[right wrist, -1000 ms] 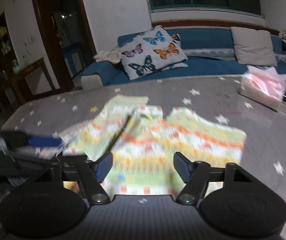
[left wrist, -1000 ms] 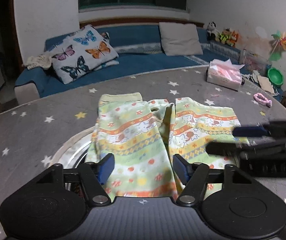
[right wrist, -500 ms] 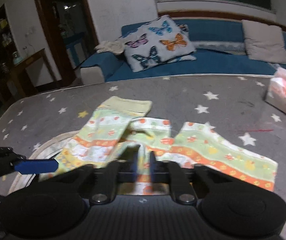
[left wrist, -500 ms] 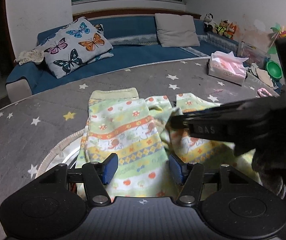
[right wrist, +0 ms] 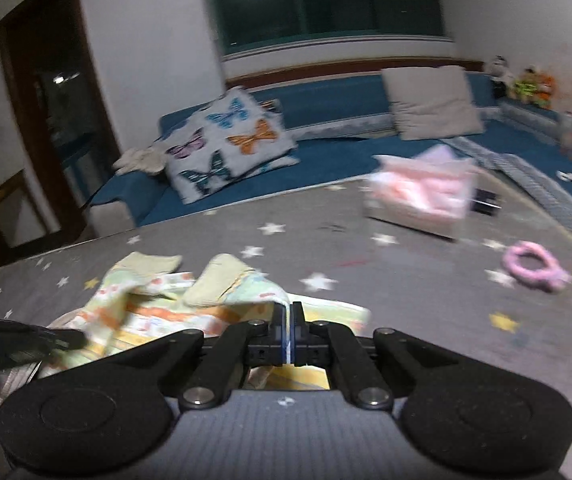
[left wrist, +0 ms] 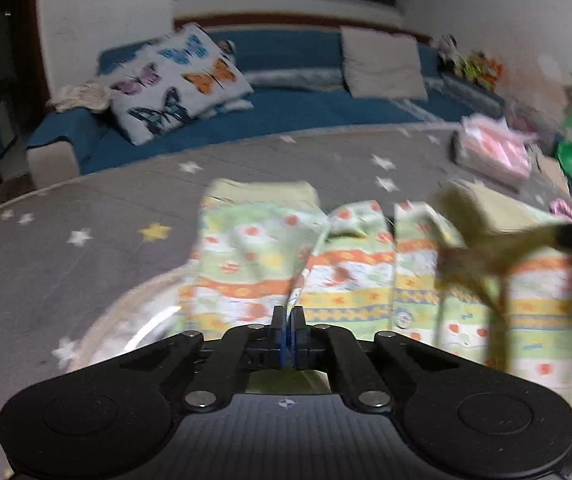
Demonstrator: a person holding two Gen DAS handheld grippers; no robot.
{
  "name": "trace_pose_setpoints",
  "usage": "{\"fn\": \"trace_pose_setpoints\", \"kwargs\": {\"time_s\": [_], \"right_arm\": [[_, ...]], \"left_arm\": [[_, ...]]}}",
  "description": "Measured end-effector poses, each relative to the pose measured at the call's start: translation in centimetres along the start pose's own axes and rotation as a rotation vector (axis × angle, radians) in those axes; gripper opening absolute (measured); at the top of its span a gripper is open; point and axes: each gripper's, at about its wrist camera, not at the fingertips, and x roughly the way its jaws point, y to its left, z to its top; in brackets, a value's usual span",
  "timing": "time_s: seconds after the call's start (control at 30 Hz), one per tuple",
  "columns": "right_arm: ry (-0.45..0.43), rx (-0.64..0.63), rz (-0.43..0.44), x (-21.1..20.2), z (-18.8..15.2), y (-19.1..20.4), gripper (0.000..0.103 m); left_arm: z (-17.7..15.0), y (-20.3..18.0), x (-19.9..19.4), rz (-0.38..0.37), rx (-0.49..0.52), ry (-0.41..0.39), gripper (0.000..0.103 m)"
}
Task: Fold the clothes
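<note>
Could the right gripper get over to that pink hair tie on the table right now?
Probably not yet: the path to the pink hair tie looks clear, but the right gripper is shut on the patterned pants.

Home living room: blue sofa (right wrist: 326,160), butterfly cushion (right wrist: 225,140), soft toys (right wrist: 526,82), star-print tablecloth (right wrist: 406,280).

blurred toys (left wrist: 474,66) on far ledge
</note>
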Motion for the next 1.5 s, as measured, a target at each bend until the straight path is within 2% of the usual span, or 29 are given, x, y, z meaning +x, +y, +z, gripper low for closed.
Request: {"fn": "trace_pose_setpoints", "kwargs": {"time_s": [0.23, 0.33, 0.53, 0.7, 0.83, 0.93, 1.03, 1.07, 1.1, 1.13, 1.17, 1.2, 1.27, 1.4, 1.47, 1.5], "right_arm": [[-0.013, 0.152, -0.111, -5.5, -3.6, -6.2, 0.001], [0.000, 0.219, -0.145, -6.9, -5.8, -8.0, 0.001], [0.023, 0.275, -0.188, -9.1, -9.0, -9.5, 0.001], [0.023, 0.286, -0.225, -10.5, -9.7, -10.4, 0.001], [0.047, 0.274, -0.262, -11.2, -9.4, -10.8, 0.001], [0.092, 0.261, -0.297, -11.4, -9.8, -11.3, 0.005], [0.118, 0.248, -0.322, -11.6, -10.4, -11.8, 0.024], [0.125, 0.237, -0.329, -11.6, -10.6, -11.8, 0.027], [0.124, 0.211, -0.331, -11.6, -10.6, -11.5, 0.027], [0.124, 0.185, -0.332, -11.6, -10.7, -11.2, 0.028], [0.124, 0.159, -0.334, -11.5, -10.8, -10.8, 0.029], [0.123, 0.133, -0.333, -11.5, -10.8, -10.5, 0.030], [0.123, 0.095, -0.321, -10.9, -10.8, -9.8, 0.043], [0.108, -0.009, -0.346, -9.4, -10.7, -8.6, 0.044], [0.080, 0.007, -0.368, -9.1, -10.3, -9.2, 0.050], [0.074, 0.029, -0.375, -9.1, -10.1, -9.9, 0.050]], "left_arm": [[-2.5, 6.5, -7.9, 0.084, -0.173, -0.123, 0.001], [-5.0, 8.8, -10.8, 0.115, -0.243, -0.136, 0.001], [-11.3, 11.7, -14.2, 0.119, -0.376, -0.074, 0.001], [-15.2, 12.3, -16.3, 0.100, -0.443, -0.021, 0.001], [-16.6, 12.0, -16.8, 0.071, -0.408, 0.036, 0.001], [-17.1, 11.3, -16.9, 0.071, -0.363, 0.071, 0.002], [-16.9, 10.8, -17.2, 0.070, -0.305, 0.074, 0.007], [-16.9, 10.7, -17.4, 0.074, -0.289, 0.071, 0.017], [-16.8, 10.5, -17.7, 0.077, -0.269, 0.061, 0.032], [-16.7, 10.3, -17.9, 0.084, -0.252, 0.050, 0.040], [-16.4, 10.2, -18.1, 0.095, -0.240, 0.038, 0.054], [-16.2, 10.1, -18.1, 0.100, -0.228, 0.027, 0.054], [-15.7, 9.9, -18.2, 0.105, -0.205, 0.003, 0.057], [-14.7, 9.3, -17.4, 0.118, -0.161, -0.020, 0.063], [-14.2, 8.9, -16.7, 0.124, -0.141, -0.021, 0.066], [-14.0, 8.7, -16.3, 0.122, -0.132, -0.019, 0.067]]}}
